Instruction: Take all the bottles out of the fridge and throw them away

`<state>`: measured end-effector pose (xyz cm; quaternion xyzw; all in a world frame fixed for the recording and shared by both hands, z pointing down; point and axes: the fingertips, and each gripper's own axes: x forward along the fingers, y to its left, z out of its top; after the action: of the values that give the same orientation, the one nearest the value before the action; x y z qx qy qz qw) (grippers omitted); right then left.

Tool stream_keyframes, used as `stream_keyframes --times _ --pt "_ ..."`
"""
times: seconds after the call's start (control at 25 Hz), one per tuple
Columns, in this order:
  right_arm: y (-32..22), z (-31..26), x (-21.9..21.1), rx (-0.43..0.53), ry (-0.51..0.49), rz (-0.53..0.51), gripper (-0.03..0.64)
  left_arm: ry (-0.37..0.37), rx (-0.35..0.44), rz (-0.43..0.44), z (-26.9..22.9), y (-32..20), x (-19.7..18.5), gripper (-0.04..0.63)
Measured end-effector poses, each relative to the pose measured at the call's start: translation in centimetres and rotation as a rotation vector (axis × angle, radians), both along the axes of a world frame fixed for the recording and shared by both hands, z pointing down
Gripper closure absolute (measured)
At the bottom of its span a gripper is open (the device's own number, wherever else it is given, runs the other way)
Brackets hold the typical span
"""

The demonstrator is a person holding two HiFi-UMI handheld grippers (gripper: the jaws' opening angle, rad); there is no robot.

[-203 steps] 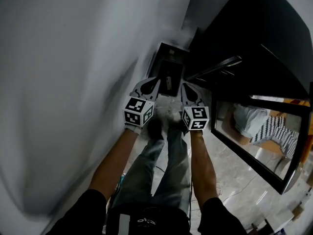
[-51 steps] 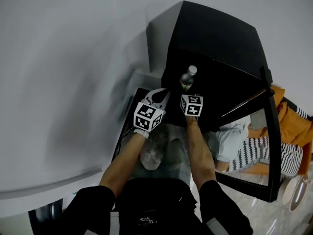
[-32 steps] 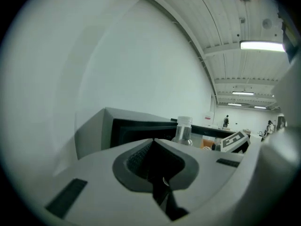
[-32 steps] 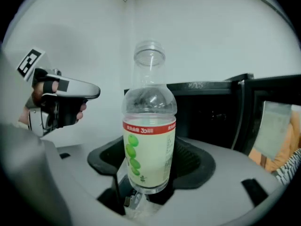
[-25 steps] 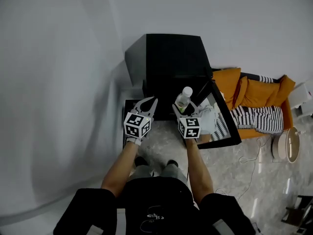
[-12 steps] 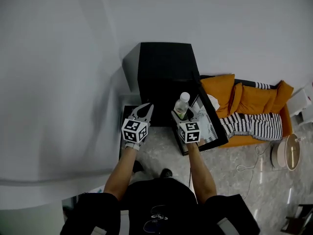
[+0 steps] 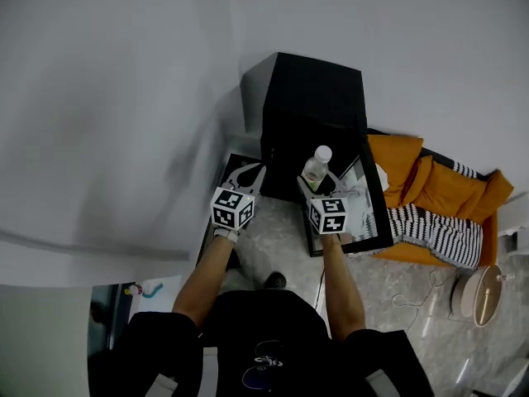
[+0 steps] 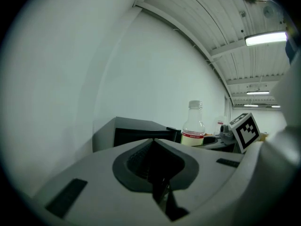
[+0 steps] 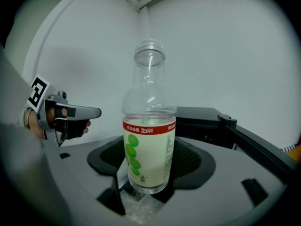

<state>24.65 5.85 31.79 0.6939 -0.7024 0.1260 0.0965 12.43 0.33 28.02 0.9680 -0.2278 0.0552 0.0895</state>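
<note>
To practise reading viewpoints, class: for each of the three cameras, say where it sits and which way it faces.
Head view: on the head, steeply down at the fridge; both forearms, left gripper and right gripper show.
Left gripper view: rides that gripper, looks along its shut, empty jaws toward the fridge.
Right gripper view: looks along jaws clamping the bottle.
Shared: both gripper views show the bottle.

fridge point(image 7: 314, 98) inside: too dark | bottle point(image 7: 314, 170) base: hid by right gripper point(image 7: 316, 185) | label point(image 9: 149, 149) fine print: too small
</note>
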Motion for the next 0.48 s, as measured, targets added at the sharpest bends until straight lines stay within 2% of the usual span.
stream_keyframes --times 0.2,0.48 --pt "-2.4 0.0 -4.6 -0.005 0.002 -0.102 0.304 0.005 0.003 -0.087 -0.2 -1.6 -4.6 0.594" --pt "-6.8 0.4 -13.4 -0.016 0.014 -0.273 0.304 0.012 -0.005 -0.235 0.1 -4.8 -13.2 0.594"
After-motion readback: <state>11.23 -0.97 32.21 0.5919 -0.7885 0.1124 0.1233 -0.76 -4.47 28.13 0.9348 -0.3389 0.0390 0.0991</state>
